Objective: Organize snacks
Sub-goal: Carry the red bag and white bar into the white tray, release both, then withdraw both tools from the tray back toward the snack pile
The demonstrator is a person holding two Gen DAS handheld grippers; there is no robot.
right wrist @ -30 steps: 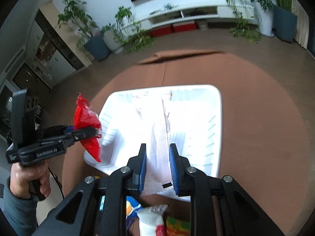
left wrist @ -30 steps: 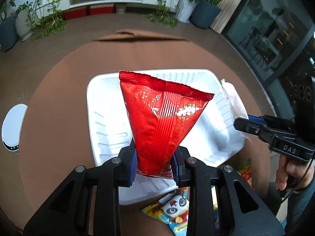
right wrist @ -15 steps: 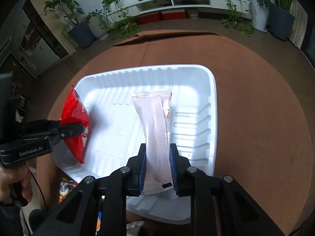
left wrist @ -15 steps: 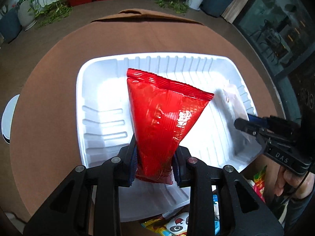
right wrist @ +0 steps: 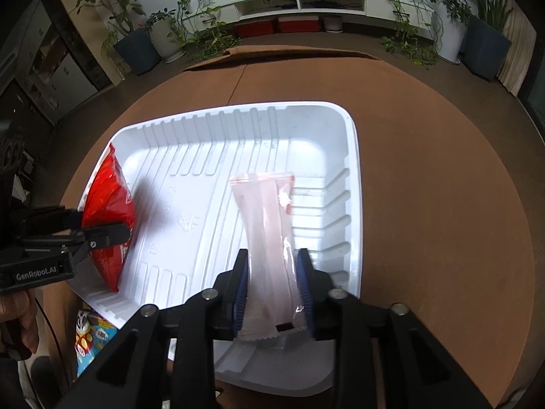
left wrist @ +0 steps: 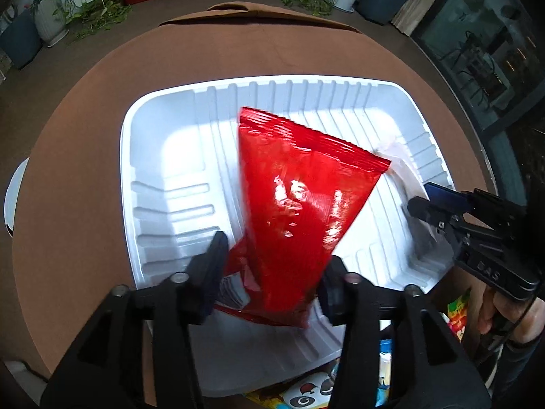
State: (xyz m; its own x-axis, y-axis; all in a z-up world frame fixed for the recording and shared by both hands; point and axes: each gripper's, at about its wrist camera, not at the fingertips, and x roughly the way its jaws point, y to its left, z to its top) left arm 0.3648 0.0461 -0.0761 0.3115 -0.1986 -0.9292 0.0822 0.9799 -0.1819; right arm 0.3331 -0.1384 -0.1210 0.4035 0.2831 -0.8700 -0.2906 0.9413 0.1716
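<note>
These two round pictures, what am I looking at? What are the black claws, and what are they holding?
There is no robot here. A person holds a two-finger gripper in each hand, and each gripper carries a fisheye camera looking along its fingers, hence the round, bent view.

One picture is from the left gripper. Its fingers are spread, and a red snack bag lies loosely between them over a white plastic tray.

The other is from the right gripper, which pinches a pale pink packet over the same tray.

The tray sits on a round brown table. A colourful panda-print packet peeks out at the tray's near edge.
</note>
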